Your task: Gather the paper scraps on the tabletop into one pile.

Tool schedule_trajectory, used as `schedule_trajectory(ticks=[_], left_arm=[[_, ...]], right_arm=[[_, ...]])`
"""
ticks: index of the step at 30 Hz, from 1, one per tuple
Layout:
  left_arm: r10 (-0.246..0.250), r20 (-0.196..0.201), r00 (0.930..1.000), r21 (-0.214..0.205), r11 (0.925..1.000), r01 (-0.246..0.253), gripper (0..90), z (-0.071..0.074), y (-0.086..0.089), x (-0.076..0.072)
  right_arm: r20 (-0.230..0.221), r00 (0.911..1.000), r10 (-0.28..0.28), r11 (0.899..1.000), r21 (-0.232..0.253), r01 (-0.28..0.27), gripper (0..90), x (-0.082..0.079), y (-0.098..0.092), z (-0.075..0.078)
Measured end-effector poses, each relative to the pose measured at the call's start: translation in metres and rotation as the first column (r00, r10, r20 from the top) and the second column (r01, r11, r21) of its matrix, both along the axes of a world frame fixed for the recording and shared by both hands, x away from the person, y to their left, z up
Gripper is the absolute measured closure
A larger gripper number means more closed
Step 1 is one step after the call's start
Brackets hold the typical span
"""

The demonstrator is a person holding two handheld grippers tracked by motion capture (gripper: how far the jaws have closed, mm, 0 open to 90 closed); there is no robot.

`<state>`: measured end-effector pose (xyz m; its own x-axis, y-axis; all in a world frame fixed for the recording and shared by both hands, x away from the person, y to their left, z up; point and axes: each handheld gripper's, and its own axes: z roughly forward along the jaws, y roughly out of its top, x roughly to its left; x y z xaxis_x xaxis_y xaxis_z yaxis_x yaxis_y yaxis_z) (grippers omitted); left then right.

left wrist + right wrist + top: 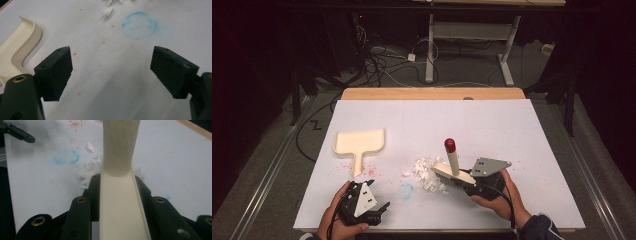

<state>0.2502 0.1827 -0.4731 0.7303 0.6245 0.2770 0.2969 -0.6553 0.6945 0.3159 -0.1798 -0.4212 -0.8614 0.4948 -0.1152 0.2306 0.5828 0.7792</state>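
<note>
My right gripper [463,181] is shut on the flat cream head of a small brush [453,161]. Its handle, capped in red, rises at a tilt above the table. In the right gripper view the cream head [120,205] lies clamped between the jaws. A pile of white paper scraps [427,175] lies just left of the brush, touching or nearly touching it. A cream dustpan [359,142] rests flat to the left, its handle towards me. Near the front edge my left gripper [379,210] stands open with nothing between its fingers [56,72], above bare white sheet.
A faint blue ring [406,190] and red specks [369,171] mark the white sheet [492,125] that covers the table. The wooden table edge [432,93] shows at the back. Beyond it are cables and a desk frame [467,35] on the floor.
</note>
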Motion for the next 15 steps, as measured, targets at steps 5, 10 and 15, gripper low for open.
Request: schedule_trajectory(ticks=[5, 10, 15], left_arm=[[0.008, -0.001, 1.0000, -0.003, 1.0000, -0.008, 17.1, 0.000, 0.003, -0.001], [0.008, 0.002, 1.0000, -0.003, 1.0000, -0.008, 17.1, 0.001, 0.002, -0.002], [0.010, 0.002, 0.9999, -0.004, 0.9999, -0.010, 17.1, 0.001, 0.002, -0.001]], right_arm=[[0.020, 0.9997, -0.012, 1.000, 0.023, 0.011, 67.6, 0.000, -0.010, 0.013], [0.045, 0.9990, -0.009, 0.996, 0.091, 0.005, 67.6, -0.010, -0.026, 0.031], [0.047, 0.9968, 0.064, 0.993, 0.098, -0.069, 67.6, -0.025, -0.031, 0.037]])
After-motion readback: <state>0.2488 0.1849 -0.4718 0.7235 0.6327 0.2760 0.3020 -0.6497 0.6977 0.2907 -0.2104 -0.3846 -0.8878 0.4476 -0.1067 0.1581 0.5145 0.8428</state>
